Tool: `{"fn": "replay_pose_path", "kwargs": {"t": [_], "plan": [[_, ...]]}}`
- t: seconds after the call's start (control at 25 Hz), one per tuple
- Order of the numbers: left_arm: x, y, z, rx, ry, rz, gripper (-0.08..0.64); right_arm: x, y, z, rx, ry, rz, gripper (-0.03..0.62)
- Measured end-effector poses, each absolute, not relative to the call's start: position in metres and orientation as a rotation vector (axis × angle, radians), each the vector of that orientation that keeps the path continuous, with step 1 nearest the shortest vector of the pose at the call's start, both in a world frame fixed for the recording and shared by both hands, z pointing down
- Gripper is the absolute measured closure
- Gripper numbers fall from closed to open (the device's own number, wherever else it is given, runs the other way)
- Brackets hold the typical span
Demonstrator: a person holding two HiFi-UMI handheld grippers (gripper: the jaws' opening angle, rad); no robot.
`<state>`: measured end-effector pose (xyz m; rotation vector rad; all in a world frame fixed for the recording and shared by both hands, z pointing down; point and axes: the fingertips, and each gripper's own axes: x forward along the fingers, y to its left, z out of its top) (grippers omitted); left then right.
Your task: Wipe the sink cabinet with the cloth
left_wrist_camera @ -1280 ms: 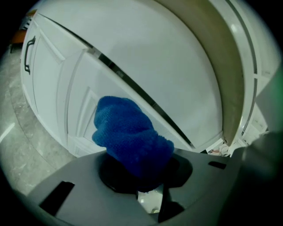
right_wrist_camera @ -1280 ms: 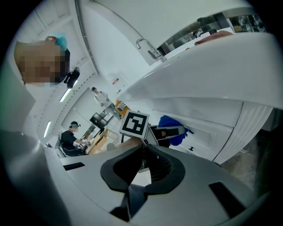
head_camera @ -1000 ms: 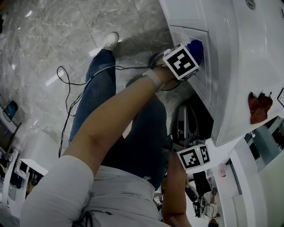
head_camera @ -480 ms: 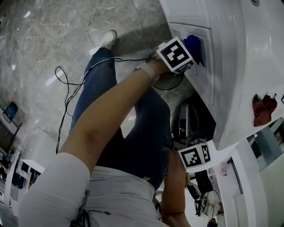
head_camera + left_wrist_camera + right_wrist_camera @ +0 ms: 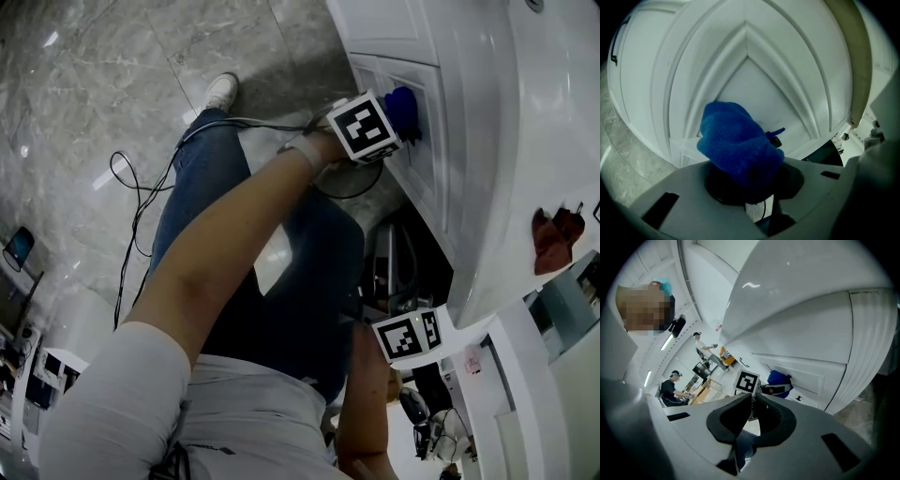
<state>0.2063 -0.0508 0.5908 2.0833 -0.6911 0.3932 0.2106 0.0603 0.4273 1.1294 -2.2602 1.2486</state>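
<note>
The left gripper point(image 5: 750, 185) is shut tight on the blue cloth point(image 5: 738, 147). The cloth is bunched up & looks to be touching the white door of the sink cabinet point(image 5: 754, 79). The right gripper point(image 5: 752, 401) is shut too, w/ nothing in it, held low & well apart from the cloth. The cloth looks soft, light & floppy. It's prob. best held by a fat bunch in the middle, leaving a pad to rub with.

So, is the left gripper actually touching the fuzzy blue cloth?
Touching. The left gripper view shows the left gripper shut on the fuzzy blue cloth, which bulges from between its jaws.
</note>
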Motion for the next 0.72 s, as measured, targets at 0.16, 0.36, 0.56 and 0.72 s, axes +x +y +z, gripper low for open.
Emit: {"fn": "replay_pose_path", "kwargs": {"t": [0.16, 0.36, 0.56, 0.72], "plan": [[0.214, -0.051, 0.608, 2.067, -0.679, 0.429, 0.456, 0.210, 0.054, 0.433, 1.136, -2.275, 1.230, 0.554], [0.219, -0.051, 0.633, 1.986, -0.693, 0.436, 0.457, 0.212, 0.047, 0.439, 1.164, -2.279, 1.208, 0.554], [0.218, -0.052, 0.656, 1.927, -0.683, 0.429, 0.457, 0.212, 0.048, 0.445, 1.175, -2.267, 1.206, 0.554], [0.196, -0.056, 0.680, 1.866, -0.725, 0.486, 0.460, 0.206, 0.048, 0.448, 1.171, -2.266, 1.201, 0.554]]}}
